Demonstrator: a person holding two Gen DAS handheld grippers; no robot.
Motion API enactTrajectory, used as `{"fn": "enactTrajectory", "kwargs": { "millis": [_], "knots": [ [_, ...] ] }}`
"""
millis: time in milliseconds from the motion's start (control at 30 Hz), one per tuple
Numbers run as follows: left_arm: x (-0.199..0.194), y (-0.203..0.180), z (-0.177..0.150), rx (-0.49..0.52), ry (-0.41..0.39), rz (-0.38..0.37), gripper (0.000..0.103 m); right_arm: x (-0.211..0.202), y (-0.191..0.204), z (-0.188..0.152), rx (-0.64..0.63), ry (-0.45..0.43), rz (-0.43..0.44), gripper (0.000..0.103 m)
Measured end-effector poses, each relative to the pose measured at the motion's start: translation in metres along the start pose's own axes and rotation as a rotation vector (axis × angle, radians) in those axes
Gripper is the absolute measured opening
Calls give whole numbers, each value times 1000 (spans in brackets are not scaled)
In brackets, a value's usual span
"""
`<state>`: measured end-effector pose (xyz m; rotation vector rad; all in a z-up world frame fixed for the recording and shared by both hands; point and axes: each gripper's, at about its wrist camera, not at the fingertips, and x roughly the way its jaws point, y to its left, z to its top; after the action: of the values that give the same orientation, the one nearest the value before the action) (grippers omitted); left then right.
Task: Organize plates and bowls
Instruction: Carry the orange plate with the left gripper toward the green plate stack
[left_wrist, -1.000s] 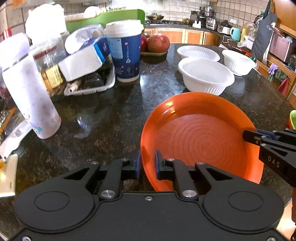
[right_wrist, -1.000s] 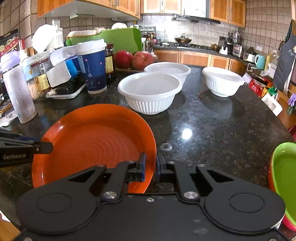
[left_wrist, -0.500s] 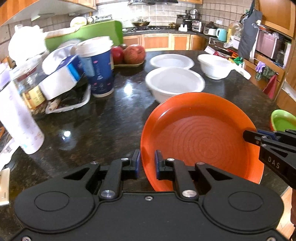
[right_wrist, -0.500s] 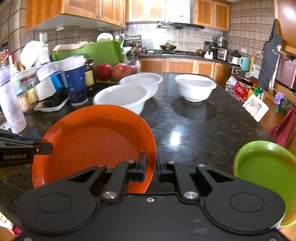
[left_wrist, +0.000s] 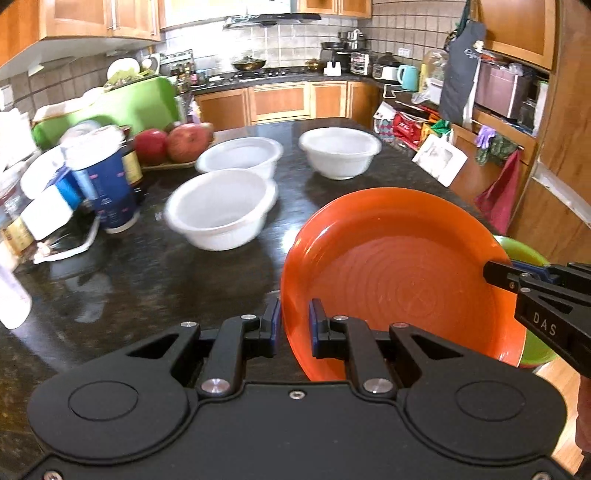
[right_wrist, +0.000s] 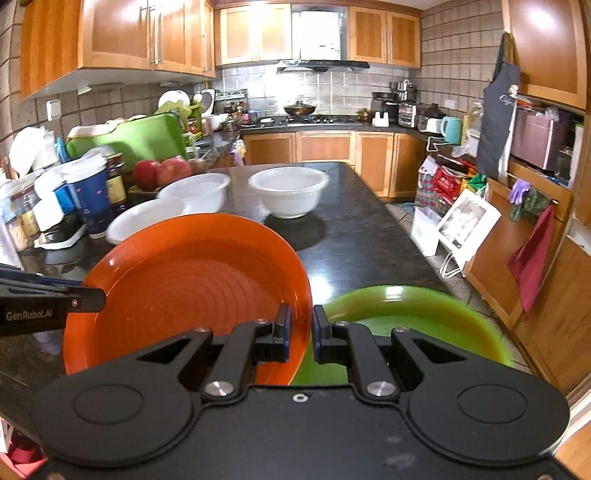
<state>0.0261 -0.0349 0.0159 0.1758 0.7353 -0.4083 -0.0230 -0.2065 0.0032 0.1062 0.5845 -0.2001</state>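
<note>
both grippers (left_wrist: 292, 320) (right_wrist: 300, 328) clamp orange plate (left_wrist: 402, 273) above green plate (right_wrist: 417, 314).

Both wrist views look forward and downward, close over the shared counter (left_wrist: 155, 266) (opposite sides).

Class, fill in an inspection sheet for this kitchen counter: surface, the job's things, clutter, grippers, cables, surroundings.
Surface: dark speckled stone counter, glossy.
Job's things: orange plate held off the counter, tilted; green plate beside it at the counter's right edge; three white bowls standing apart.
Clutter: blue cup, apples, jars and packets at the left.
Grippers: left gripper and right gripper both shut on the orange plate's rim, opposite sides.
Cables: nothing seen.
Surroundings: wooden cabinets, stove, hanging apron.
</note>
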Motion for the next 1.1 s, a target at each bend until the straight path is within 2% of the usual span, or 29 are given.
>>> {"fn": "enactTrajectory", "kwargs": {
  "millis": [333,533,867,1100],
  "knots": [
    [24,-74,6,16,20,-36,20,-6,-95,-6,21,3,-51,13],
    [37,-99,3,-4,53,-27,20,6,-129,-12,3,31,-47,13],
    [49,-119,-2,-40,101,33,20,29,-149,-14,-22,77,14,13],
    [51,-130,-4,-45,120,57,20,37,-154,-9,-29,77,42,13]
  ]
}}
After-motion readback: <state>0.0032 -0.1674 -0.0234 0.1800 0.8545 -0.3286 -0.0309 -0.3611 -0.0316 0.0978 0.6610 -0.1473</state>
